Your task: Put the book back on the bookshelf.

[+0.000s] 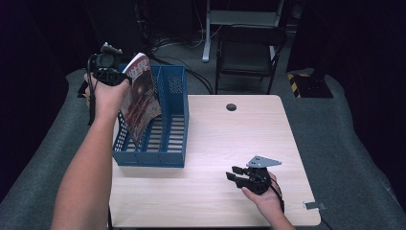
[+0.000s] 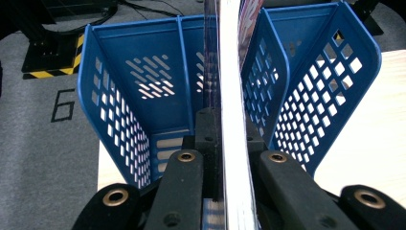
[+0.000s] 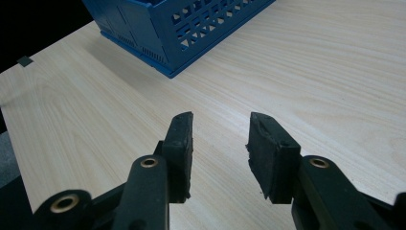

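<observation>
Blue perforated plastic, a two-compartment file rack [image 1: 165, 120], stands at the left of the pale wooden table [image 1: 230, 143], and the work in hand looks to be sliding a glossy red-covered magazine [image 1: 140, 98] into it. The left gripper [image 1: 111, 74] is clamped tight on the magazine's upper edge, holding it tilted with its lower corner already down inside the rack. From the left gripper view the white page block [image 2: 232, 96] lines up close to the rack's centre divider [image 2: 184, 72]; which compartment it will settle in is hard to tell. Keep the magazine square and clear of that divider, lower gently, release only once it rests. The right gripper [image 1: 242, 176] hovers low over the table, well apart from the rack, jaws partly open and empty.
</observation>
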Demonstrator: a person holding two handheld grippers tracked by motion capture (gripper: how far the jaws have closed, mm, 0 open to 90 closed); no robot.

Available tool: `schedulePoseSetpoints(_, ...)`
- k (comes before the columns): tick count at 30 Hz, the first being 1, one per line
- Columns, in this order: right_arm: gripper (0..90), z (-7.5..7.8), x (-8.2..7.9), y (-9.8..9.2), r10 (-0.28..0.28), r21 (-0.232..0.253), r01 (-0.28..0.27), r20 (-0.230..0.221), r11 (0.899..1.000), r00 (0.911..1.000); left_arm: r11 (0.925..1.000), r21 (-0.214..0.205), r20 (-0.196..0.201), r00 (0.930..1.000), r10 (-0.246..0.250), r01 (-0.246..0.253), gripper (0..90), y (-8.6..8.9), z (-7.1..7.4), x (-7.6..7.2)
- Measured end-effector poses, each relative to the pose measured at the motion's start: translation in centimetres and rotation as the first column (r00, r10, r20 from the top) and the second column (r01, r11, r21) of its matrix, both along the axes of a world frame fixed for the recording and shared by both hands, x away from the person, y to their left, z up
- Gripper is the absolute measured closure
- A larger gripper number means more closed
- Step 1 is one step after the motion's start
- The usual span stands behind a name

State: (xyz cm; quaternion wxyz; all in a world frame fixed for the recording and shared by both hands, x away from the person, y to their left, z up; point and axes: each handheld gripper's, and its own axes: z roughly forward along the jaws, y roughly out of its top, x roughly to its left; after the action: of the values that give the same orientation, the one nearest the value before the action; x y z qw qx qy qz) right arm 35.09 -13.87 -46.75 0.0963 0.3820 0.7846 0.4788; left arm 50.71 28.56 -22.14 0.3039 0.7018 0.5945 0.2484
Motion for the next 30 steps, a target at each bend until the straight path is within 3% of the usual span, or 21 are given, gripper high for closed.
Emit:
schedulePoseSetpoints(13,60.9,0.0,0.0,-0.1,-0.003,0.0,0.003,0.0,1.0,1.0,0.9999,-0.011,-0.007,0.9999,0.012,-0.013,84.0,-0.5,-0.9,1.2)
schedulePoseSetpoints(30,60.8,-0.1,0.0,-0.2,0.0,-0.005,0.0,0.001,1.0,1.0,0.9997,-0.023,-0.041,0.9991,0.0,-0.001,84.0,-1.2,-5.1,2.0)
